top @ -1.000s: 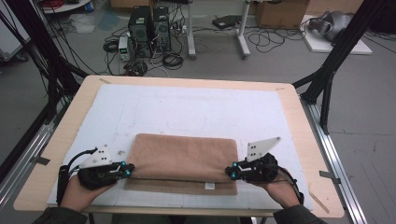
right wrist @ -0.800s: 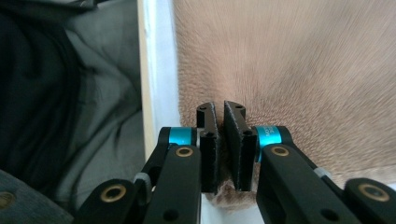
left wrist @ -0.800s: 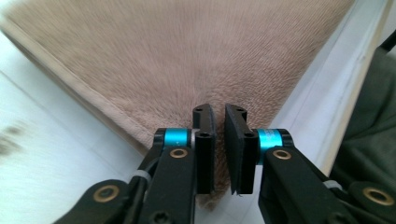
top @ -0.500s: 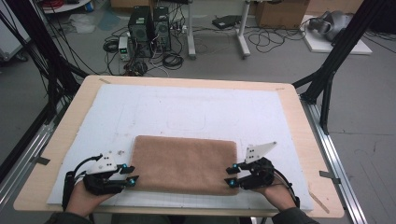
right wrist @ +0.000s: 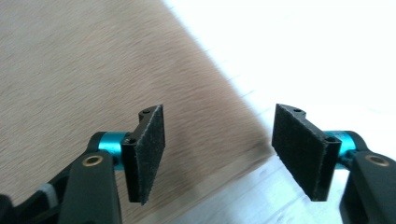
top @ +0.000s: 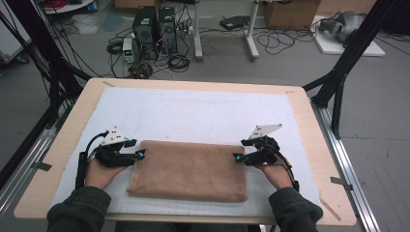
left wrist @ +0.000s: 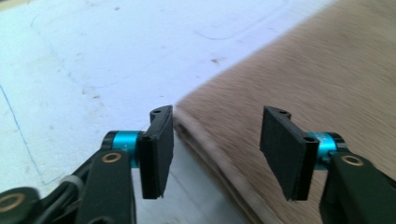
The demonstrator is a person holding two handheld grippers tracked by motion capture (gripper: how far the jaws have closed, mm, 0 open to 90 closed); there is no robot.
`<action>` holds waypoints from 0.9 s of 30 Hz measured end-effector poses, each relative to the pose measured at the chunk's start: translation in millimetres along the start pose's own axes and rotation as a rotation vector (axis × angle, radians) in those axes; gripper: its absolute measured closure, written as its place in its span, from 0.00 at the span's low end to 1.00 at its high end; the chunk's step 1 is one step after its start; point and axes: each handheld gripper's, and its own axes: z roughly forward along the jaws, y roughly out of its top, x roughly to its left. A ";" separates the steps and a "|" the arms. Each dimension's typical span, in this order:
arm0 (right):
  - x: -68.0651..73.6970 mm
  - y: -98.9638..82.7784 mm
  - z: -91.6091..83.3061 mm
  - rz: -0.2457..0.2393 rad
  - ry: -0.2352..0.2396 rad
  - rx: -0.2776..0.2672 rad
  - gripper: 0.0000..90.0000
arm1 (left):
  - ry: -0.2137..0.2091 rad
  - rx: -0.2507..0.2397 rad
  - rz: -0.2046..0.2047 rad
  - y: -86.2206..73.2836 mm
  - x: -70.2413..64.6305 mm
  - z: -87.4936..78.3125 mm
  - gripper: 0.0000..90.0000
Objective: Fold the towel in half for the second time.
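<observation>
A brown towel (top: 188,170), folded into a thick rectangle, is seen lying flat on the white mat (top: 203,113) that covers the wooden table (top: 304,121), toward the near edge and roughly centred between the 2 hands. In the high view the left gripper (top: 140,154) is placed just beside the towel's far left corner, held in the left hand (top: 99,174), with its grey plate raised above it and its cable looped back along the wrist. The right gripper (top: 237,157) is placed at the towel's far right corner, held in the right hand (top: 275,174). In the left gripper view the 2 black jaws are parted, having just been opening; the folded edge of the towel (left wrist: 299,70) passes between them, with layered folds visible at the edge, and neither pad is pressed on the cloth. The left-hand pad sits at the towel's edge over the mat (left wrist: 93,60), the other over the brown pile. In the right gripper view the jaws are likewise spread wide, having just been opening, and nothing is gripped: 1 pad is over the towel (right wrist: 93,60), the other over the mat (right wrist: 303,42), with the towel's border running below the gap. Whether the pad tips touch the surface cannot be told. Dark sleeves are seen at the bottom of the high view. Beyond the table, computer cases (top: 154,26) and loose cables are noted on the grey floor.
</observation>
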 end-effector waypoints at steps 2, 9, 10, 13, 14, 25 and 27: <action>-7.6 -1.2 6.0 0.025 0.005 -0.004 0.37 | -0.030 -0.018 -0.069 -1.5 8.1 9.7 0.48; -15.4 -6.0 27.4 0.058 0.029 0.052 0.38 | -0.075 0.072 -0.131 -7.8 13.1 31.6 0.47; -15.8 -6.9 29.2 0.060 0.049 0.063 0.42 | -0.073 0.074 -0.131 -8.4 12.6 32.3 0.49; -16.9 -9.7 31.1 0.080 0.112 0.060 0.58 | -0.093 0.063 -0.147 -11.4 13.7 31.9 0.55; -16.9 -10.0 30.9 0.085 0.129 0.060 0.64 | -0.096 0.057 -0.152 -12.3 13.9 31.5 0.57; -18.5 2.7 18.3 0.047 0.124 0.028 0.86 | -0.015 0.027 -0.070 5.6 1.3 23.0 0.88; -21.9 14.0 12.5 0.039 0.086 0.011 0.86 | 0.013 0.004 -0.059 18.1 3.4 21.9 0.88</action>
